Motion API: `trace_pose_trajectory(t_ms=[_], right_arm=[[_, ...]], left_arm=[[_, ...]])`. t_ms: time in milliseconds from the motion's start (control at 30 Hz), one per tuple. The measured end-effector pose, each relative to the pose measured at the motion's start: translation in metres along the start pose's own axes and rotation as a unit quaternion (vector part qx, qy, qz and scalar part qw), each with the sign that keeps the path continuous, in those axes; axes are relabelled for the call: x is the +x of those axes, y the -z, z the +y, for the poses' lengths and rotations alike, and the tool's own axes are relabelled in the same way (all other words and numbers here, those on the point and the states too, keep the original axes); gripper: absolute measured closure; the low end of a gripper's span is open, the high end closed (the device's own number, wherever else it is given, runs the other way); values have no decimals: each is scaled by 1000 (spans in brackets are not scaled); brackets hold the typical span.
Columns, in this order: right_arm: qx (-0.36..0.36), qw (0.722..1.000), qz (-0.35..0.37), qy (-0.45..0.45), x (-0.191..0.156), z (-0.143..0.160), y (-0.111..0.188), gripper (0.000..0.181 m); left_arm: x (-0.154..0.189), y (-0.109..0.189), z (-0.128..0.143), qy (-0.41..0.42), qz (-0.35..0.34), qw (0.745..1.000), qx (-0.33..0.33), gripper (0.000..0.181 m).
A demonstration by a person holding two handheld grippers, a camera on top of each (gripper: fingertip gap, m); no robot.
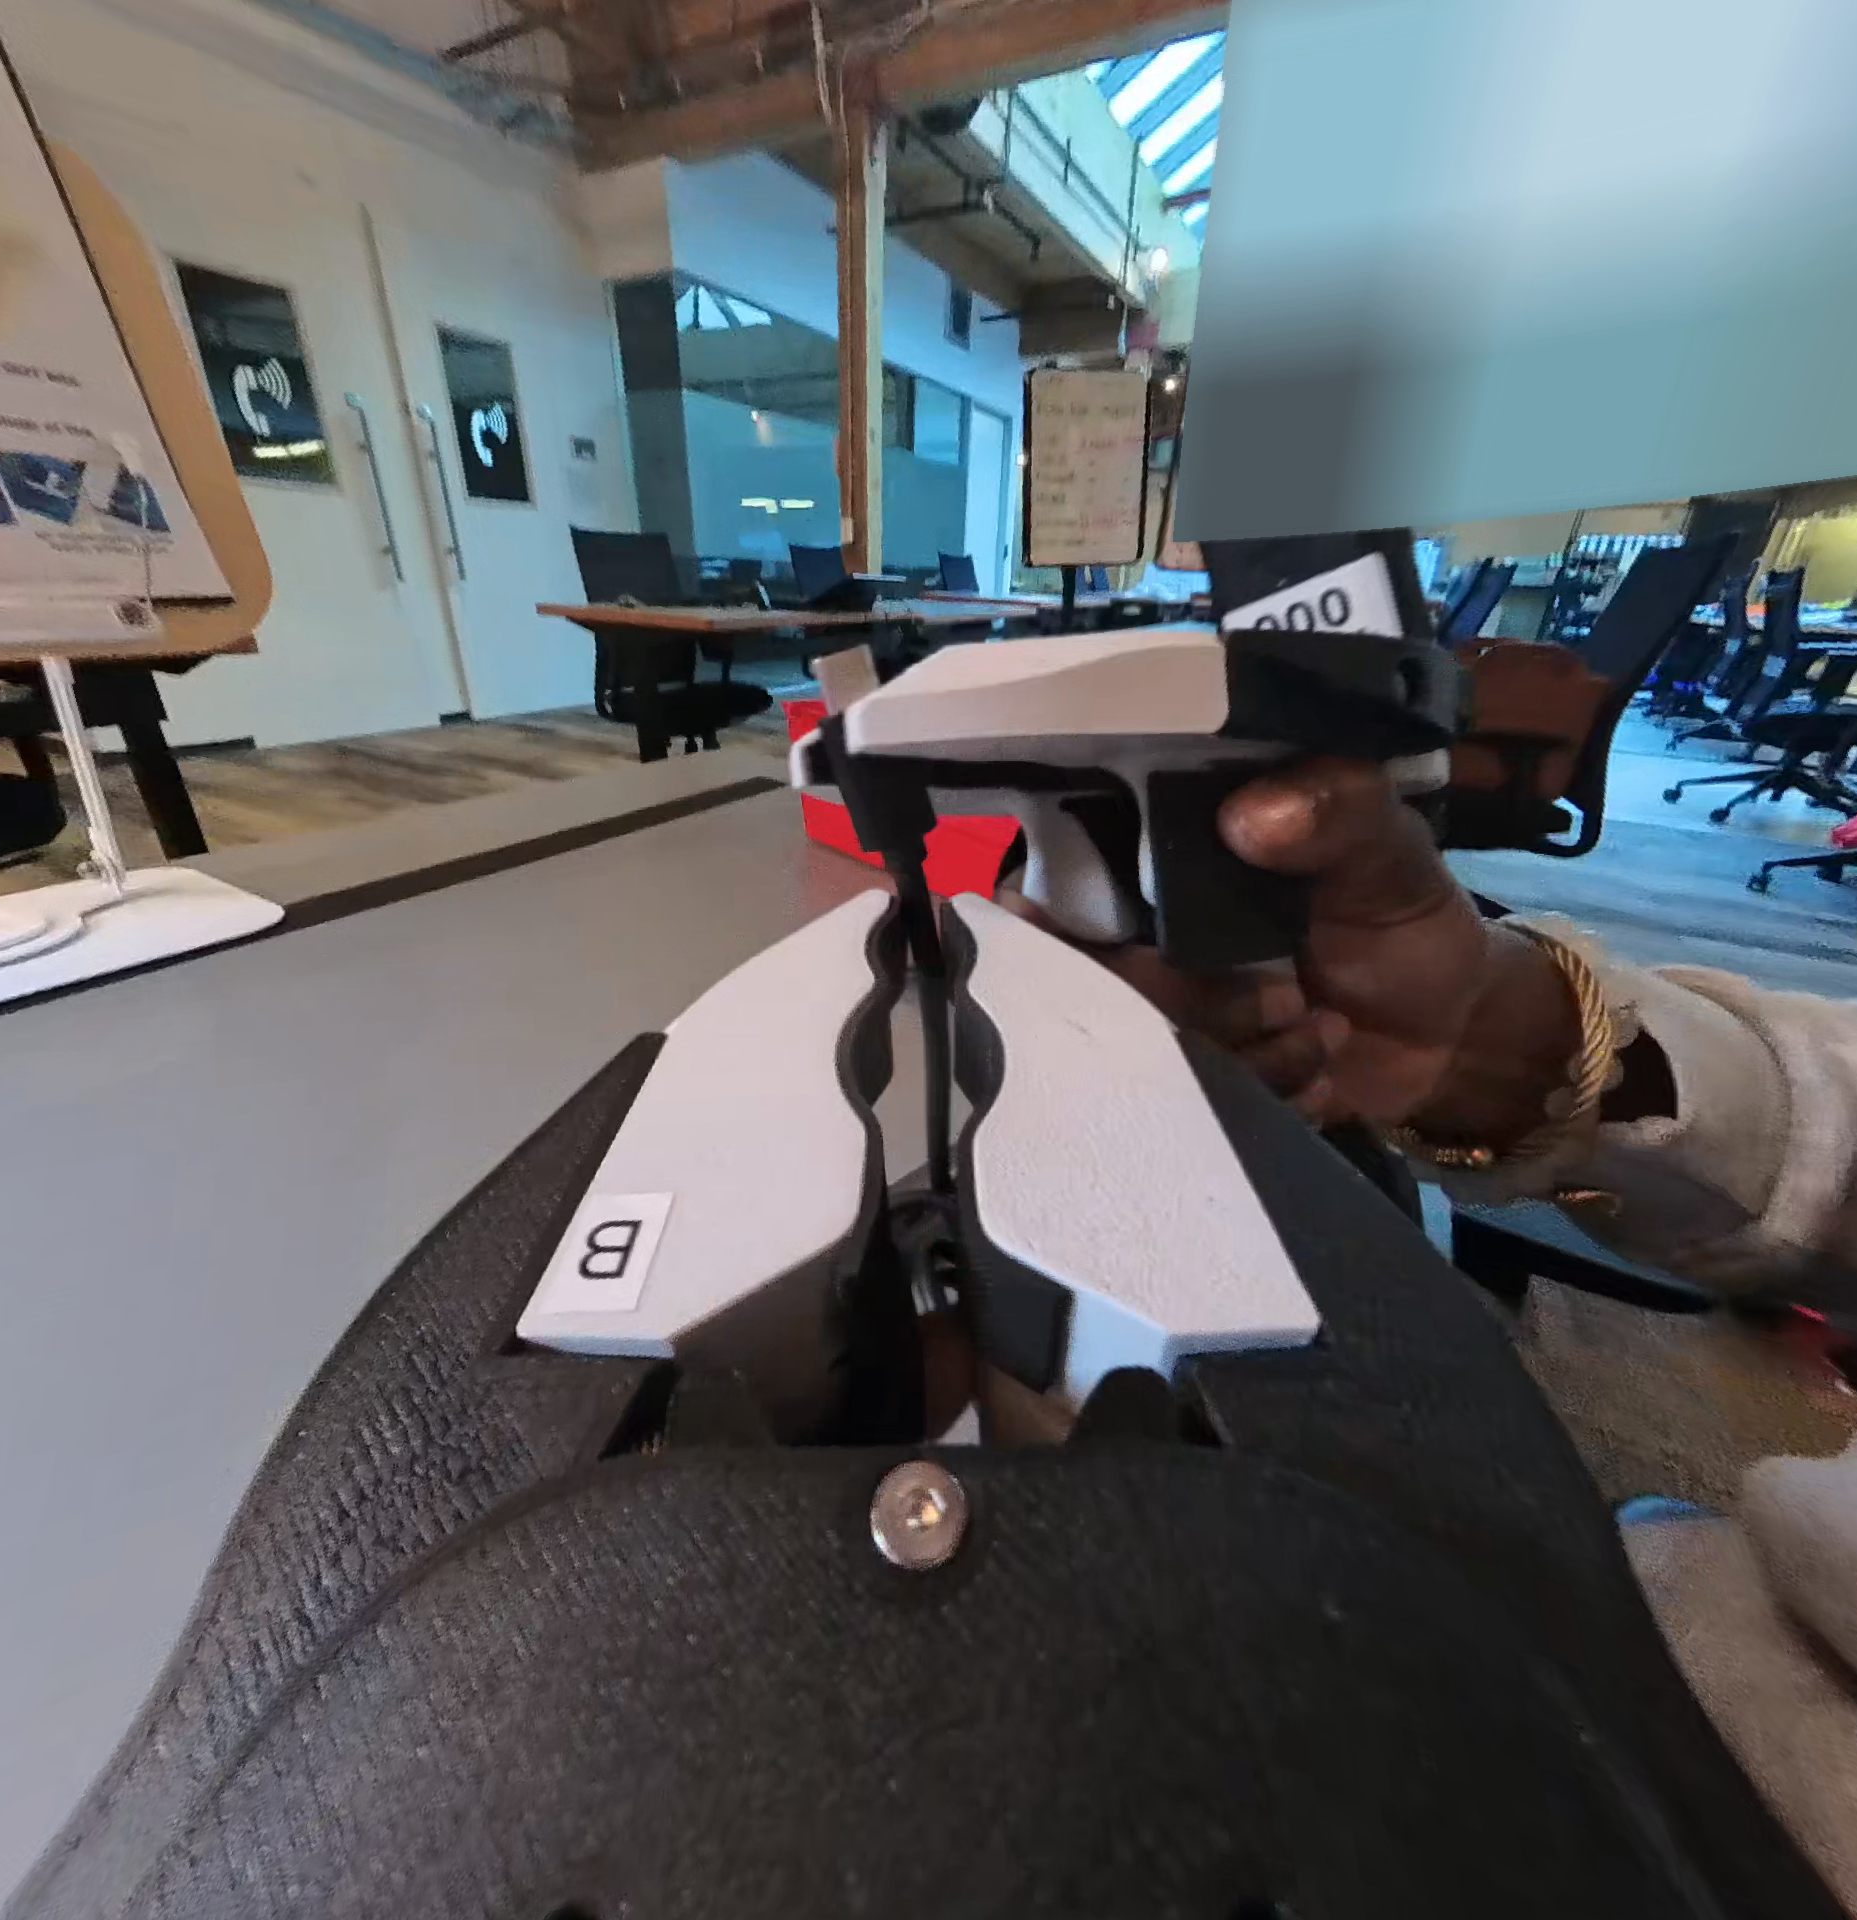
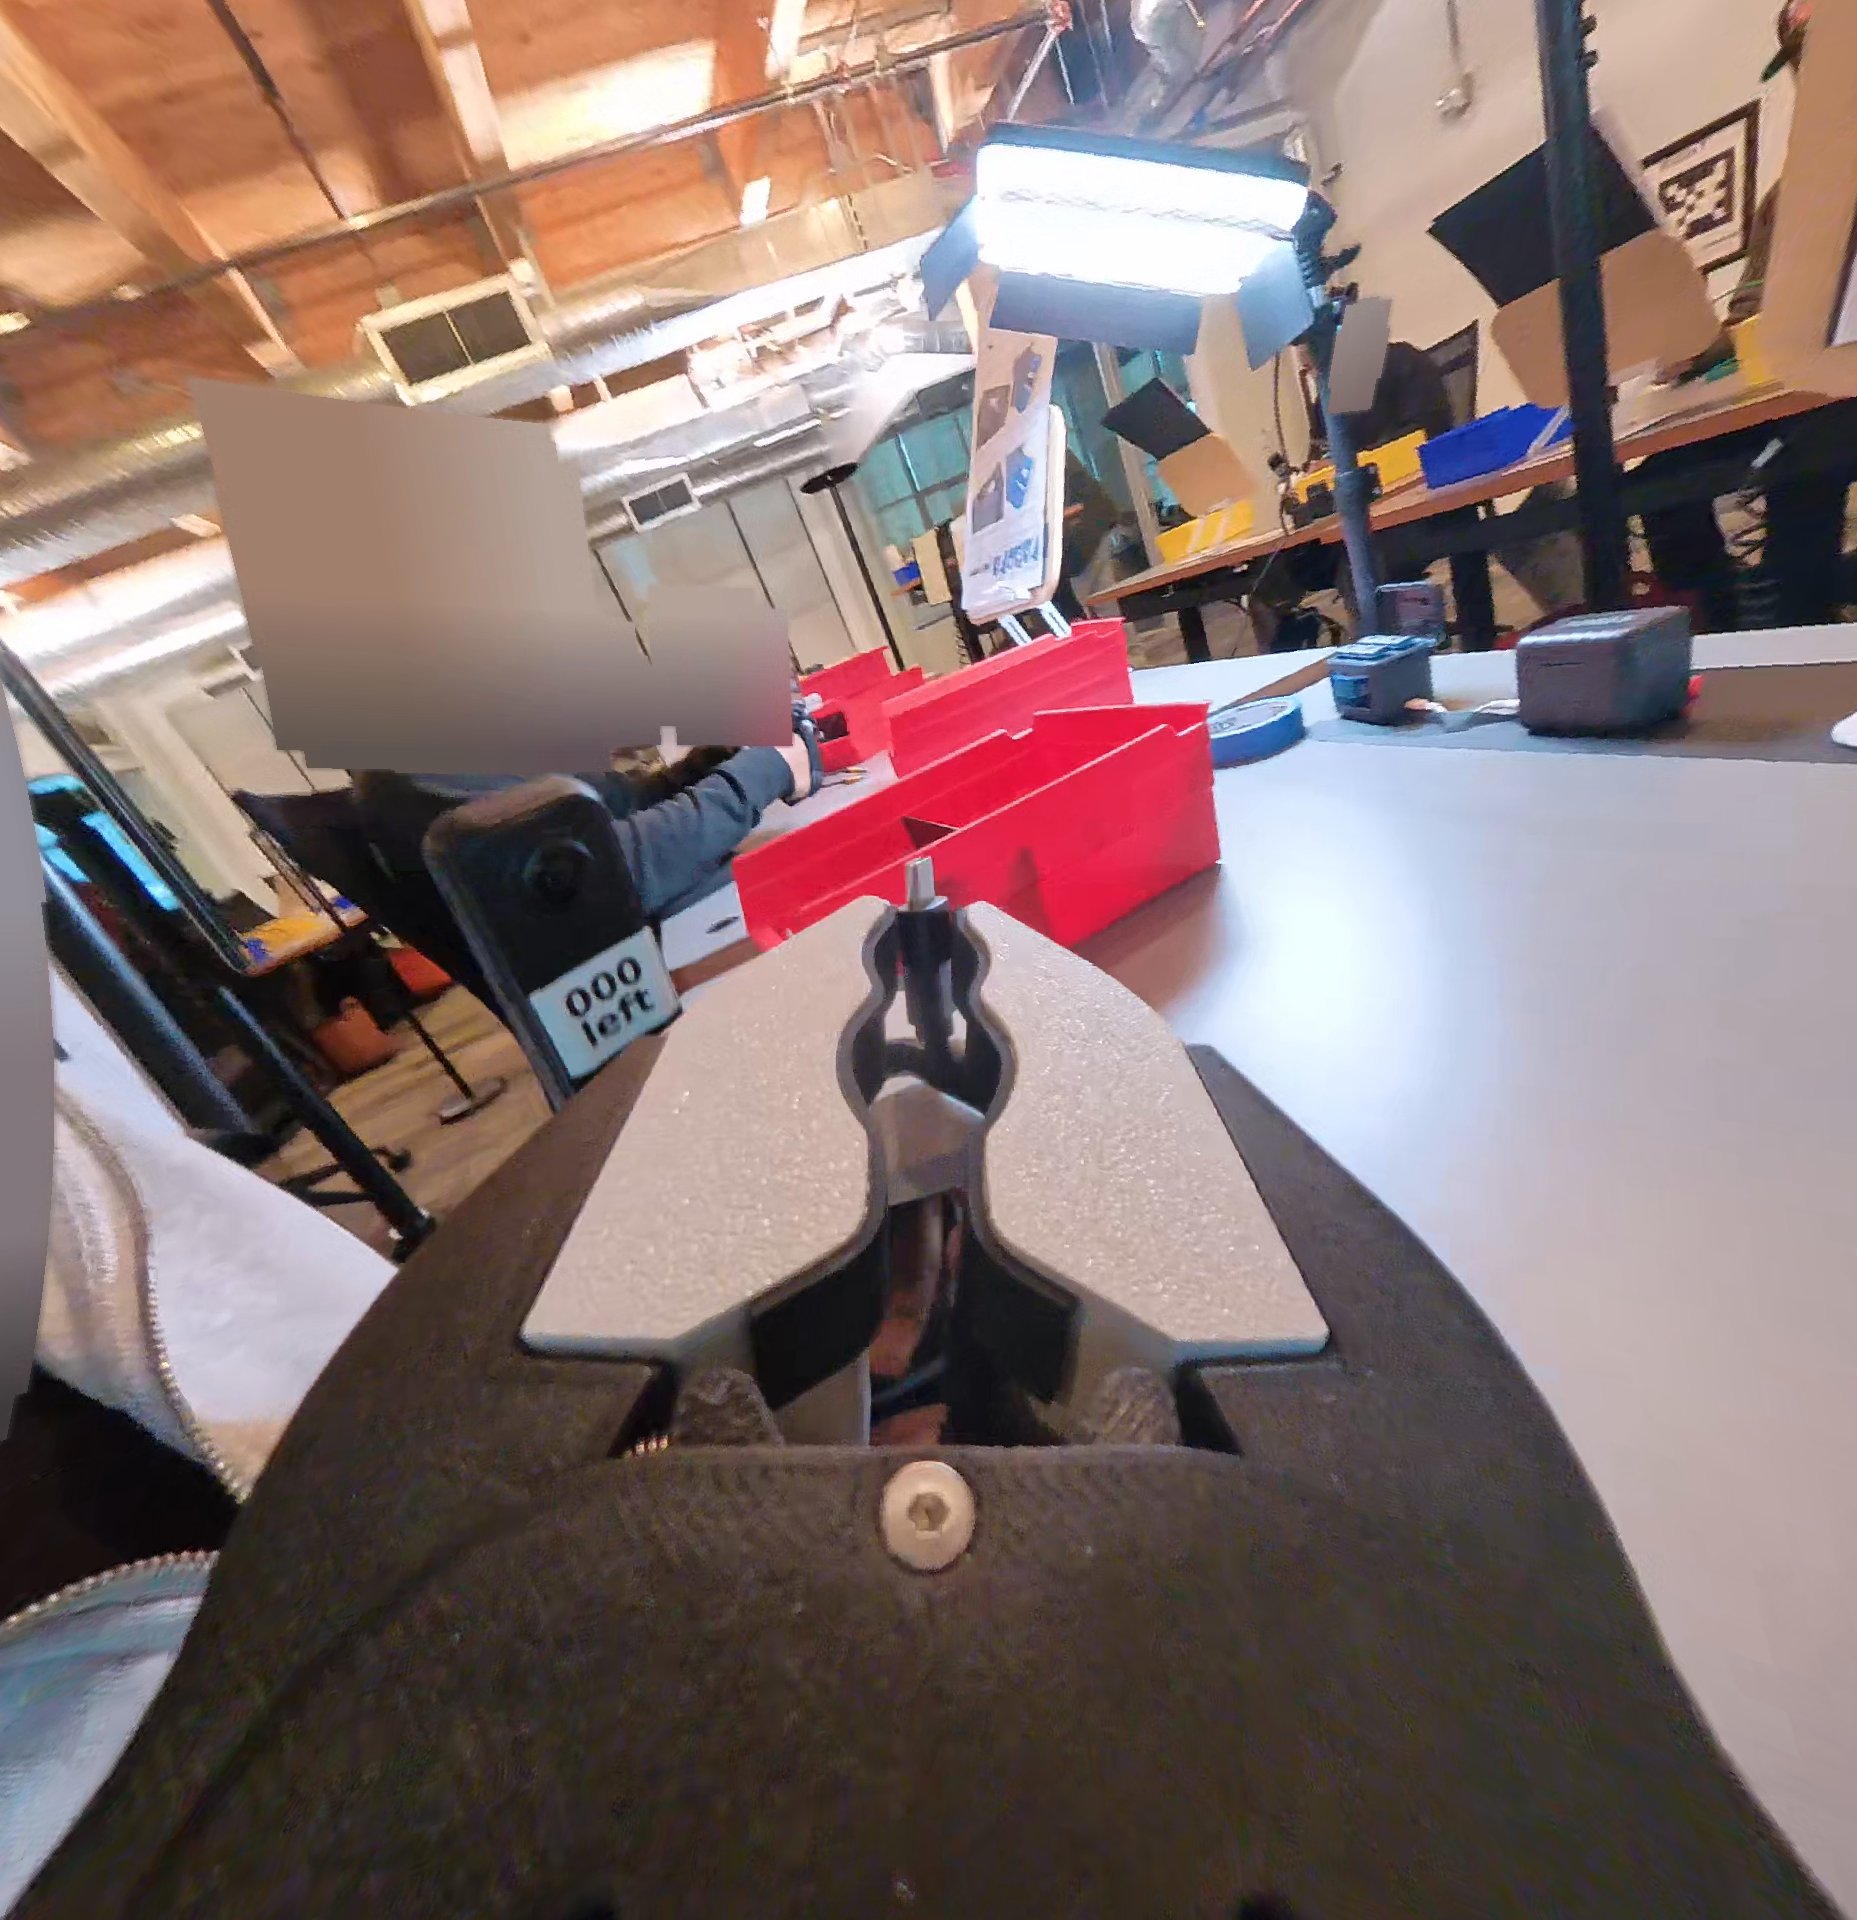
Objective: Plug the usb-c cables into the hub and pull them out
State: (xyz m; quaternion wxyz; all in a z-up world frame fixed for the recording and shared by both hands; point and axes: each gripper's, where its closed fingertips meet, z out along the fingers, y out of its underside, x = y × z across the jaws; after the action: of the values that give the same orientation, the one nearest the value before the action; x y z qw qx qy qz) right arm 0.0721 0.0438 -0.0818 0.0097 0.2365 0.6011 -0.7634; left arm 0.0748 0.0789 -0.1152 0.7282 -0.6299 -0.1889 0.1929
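The left gripper (image 1: 919,914) is closed on a thin black cable (image 1: 932,1049), which runs up between its fingers toward the right gripper (image 1: 836,743), held crosswise just beyond it by a hand (image 1: 1423,935). In the right wrist view, the right gripper (image 2: 924,920) is clamped on the black plug body (image 2: 922,961) of that cable, and the small metal tip (image 2: 916,878) pokes out past the fingertips into open air, above the grey table (image 2: 1526,987).

One cable is in view, held at two places. The hub does not show in either view, so I cannot say where it lies; it may be below the frame or hidden behind the grippers.

The cable looks light and limp, so it will sag and twist unless it is held close to the end. The moulded plug body is the stiff part and the right place to grip, as it is now. The metal tip is small and could bend if pushed in crooked, so it likely needs a straight, gentle push.

Several red bins (image 2: 1059,810) sit on the table beyond; at least three can be counted. A roll of blue tape (image 2: 1256,727) lies farther back.
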Motion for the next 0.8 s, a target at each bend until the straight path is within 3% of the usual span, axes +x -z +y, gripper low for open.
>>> trace_pose_trajectory(t_ms=[133, 267, 400, 667, 733, 800], right_arm=[[-31, 999, 15, 23, 0, 2, 8, 174], [-156, 988, 0, -22, 3, 27, 21, 168], [-272, 961, 9, -49, 9, 50, 34, 155], [-356, 930, 52, 73, 8, 53, 45, 153], [-357, 925, 73, 108, 12, 51, 44, 173], [-350, 927, 77, 114, 12, 51, 43, 174]], left_arm=[[-3, 6, 2, -48, 5, 998, -48, 177], [-5, 14, 24, -142, 21, 973, -179, 177], [-1, 15, 37, -226, 30, 946, -232, 177], [2, 11, 54, -256, 32, 928, -270, 177], [3, 9, 55, -266, 33, 924, -273, 177], [0, 9, 55, -273, 26, 923, -270, 177]])
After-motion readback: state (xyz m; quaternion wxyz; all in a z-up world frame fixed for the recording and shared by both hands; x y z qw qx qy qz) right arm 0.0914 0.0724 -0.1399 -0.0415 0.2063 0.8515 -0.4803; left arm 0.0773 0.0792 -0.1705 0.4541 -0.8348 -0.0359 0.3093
